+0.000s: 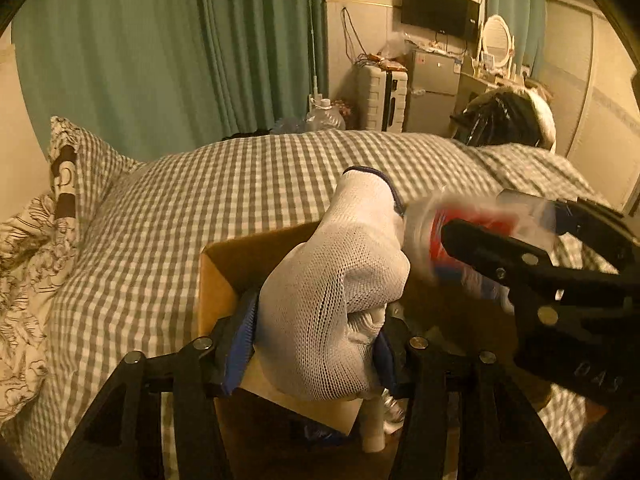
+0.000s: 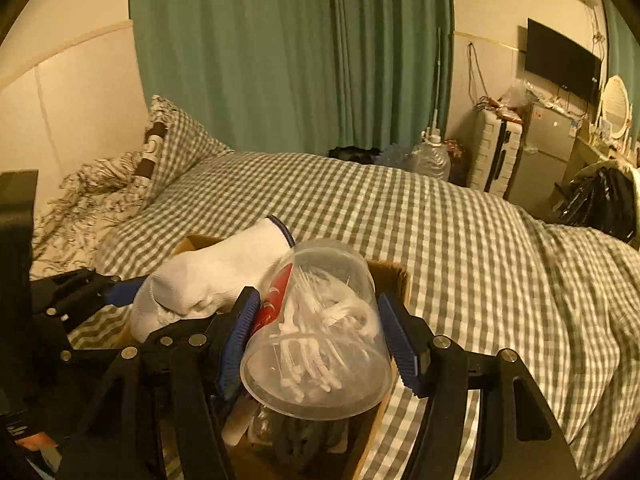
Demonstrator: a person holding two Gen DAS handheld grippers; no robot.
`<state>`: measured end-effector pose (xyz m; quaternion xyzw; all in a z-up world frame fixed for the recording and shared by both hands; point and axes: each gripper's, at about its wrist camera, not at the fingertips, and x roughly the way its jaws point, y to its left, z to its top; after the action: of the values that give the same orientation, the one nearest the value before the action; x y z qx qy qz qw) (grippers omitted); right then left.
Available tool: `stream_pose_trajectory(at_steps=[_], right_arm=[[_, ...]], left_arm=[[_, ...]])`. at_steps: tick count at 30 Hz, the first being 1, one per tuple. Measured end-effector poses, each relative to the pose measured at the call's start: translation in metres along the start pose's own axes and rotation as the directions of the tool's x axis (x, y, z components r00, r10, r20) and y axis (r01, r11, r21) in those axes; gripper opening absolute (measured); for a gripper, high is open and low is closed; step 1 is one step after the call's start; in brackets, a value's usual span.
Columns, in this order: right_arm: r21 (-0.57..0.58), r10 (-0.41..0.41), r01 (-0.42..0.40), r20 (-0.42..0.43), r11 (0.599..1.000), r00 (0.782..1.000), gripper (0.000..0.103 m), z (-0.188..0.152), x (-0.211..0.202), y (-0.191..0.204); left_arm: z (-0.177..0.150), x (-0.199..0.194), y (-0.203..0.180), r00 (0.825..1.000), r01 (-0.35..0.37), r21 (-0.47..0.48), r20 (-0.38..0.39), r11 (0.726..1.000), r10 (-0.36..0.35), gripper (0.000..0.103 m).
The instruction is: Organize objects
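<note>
My left gripper [image 1: 316,332] is shut on a white knit glove [image 1: 340,280] and holds it above an open cardboard box [image 1: 232,264] on the bed. My right gripper [image 2: 316,340] is shut on a clear plastic jar [image 2: 320,344] with a red label, filled with white floss picks, tilted over the same box [image 2: 394,280]. The glove [image 2: 208,280] lies just left of the jar in the right wrist view. The jar [image 1: 472,236] shows blurred at the right of the left wrist view, held by the right gripper's black fingers [image 1: 492,256].
The box rests on a grey checked duvet [image 1: 240,184] covering the bed. A patterned pillow [image 1: 60,168] lies at the left. Beyond the bed stand green curtains [image 1: 168,48], a water jug [image 1: 324,116], a white suitcase [image 1: 380,96], a small fridge [image 1: 432,92] and a wall TV [image 1: 440,8].
</note>
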<state>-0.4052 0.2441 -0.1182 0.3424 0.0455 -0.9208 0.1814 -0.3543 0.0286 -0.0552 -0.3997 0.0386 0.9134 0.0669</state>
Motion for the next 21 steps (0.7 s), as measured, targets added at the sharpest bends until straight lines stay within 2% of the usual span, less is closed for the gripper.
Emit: stream_pose_trajectory(at_steps=[2, 3, 4, 5, 10, 14, 17, 21], right_arm=[[0.0, -0.014, 0.014, 0.021, 1.0, 1.0, 0.063, 0.008, -0.001, 0.0], [0.005, -0.019, 0.019, 0.029, 1.0, 0.999, 0.071, 0.011, -0.004, 0.0], [0.017, -0.027, 0.026, 0.04, 1.0, 0.999, 0.08, 0.014, -0.007, -0.002], [0.024, -0.029, 0.028, 0.048, 0.999, 0.998, 0.082, 0.017, -0.01, -0.004], [0.058, -0.06, 0.056, 0.061, 0.997, 0.996, 0.082, 0.027, -0.034, -0.01], [0.076, -0.082, 0.075, 0.091, 0.994, 0.992, 0.085, 0.033, -0.079, -0.01], [0.065, -0.096, 0.087, 0.144, 0.994, 0.985, 0.089, 0.041, -0.124, -0.003], [0.064, -0.123, 0.11, 0.257, 0.992, 0.958, 0.096, 0.05, -0.202, 0.007]], left_arm=[[0.005, 0.002, 0.003, 1.0, 0.02, -0.007, 0.005, 1.0, -0.02, 0.064], [0.007, 0.001, 0.003, 1.0, 0.024, -0.01, 0.013, 1.0, -0.024, 0.068], [0.008, -0.002, 0.003, 0.999, 0.016, -0.013, 0.029, 1.0, -0.016, 0.082], [0.01, -0.005, 0.004, 0.999, 0.006, -0.016, 0.035, 1.0, -0.005, 0.092], [0.016, -0.039, 0.004, 0.997, -0.008, -0.033, 0.077, 0.999, 0.01, 0.095], [0.021, -0.094, 0.001, 0.988, -0.022, -0.031, 0.151, 0.999, 0.027, 0.101], [0.025, -0.146, -0.002, 0.972, -0.021, -0.029, 0.234, 0.999, 0.028, 0.103], [0.029, -0.211, -0.006, 0.943, -0.017, -0.027, 0.331, 0.999, 0.025, 0.103]])
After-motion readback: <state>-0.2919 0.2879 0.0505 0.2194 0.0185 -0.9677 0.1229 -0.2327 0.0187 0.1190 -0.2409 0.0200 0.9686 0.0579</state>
